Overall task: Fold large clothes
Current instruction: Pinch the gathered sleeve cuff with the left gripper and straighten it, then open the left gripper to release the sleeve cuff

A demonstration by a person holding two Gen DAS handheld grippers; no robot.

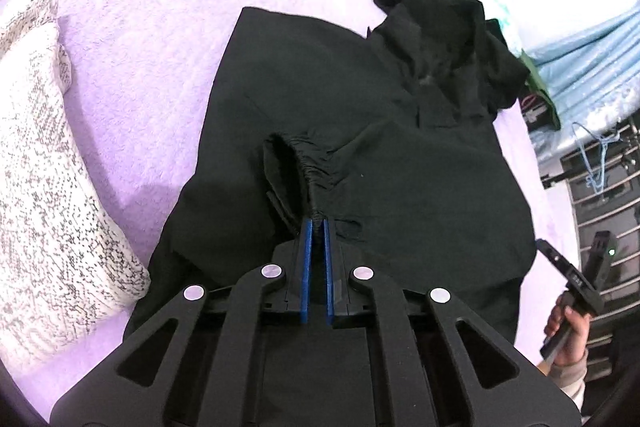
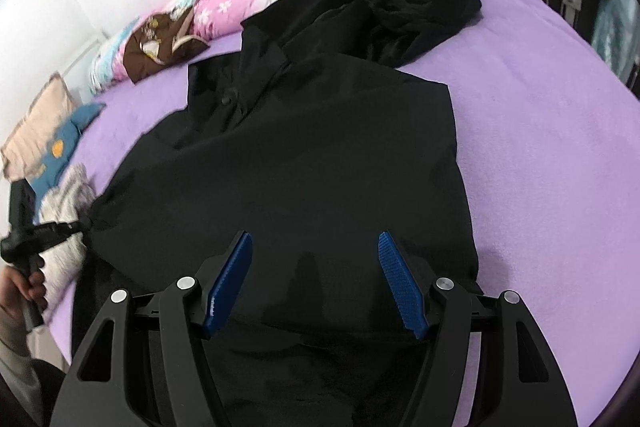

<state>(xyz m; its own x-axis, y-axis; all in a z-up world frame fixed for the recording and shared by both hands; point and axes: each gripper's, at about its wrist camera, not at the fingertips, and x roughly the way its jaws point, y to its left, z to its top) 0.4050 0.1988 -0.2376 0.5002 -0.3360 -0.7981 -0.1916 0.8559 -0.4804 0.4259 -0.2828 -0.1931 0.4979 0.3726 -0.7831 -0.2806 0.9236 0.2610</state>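
One black jacket lies spread flat on the purple bedspread, collar and bunched hood toward the pillows, hem toward the person; its elastic sleeve cuff sits just ahead of the left gripper, whose blue pads are pressed together, pinching the cuff's gathered edge; the sleeve runs from there across the body toward the hood, so the fold likely turns on carrying that cuff inward over the chest; the right gripper hovers spread wide over the hem, gripping nothing, with the jacket's long axis running straight away from it; no containers show, only a speckled pillow beside the jacket.
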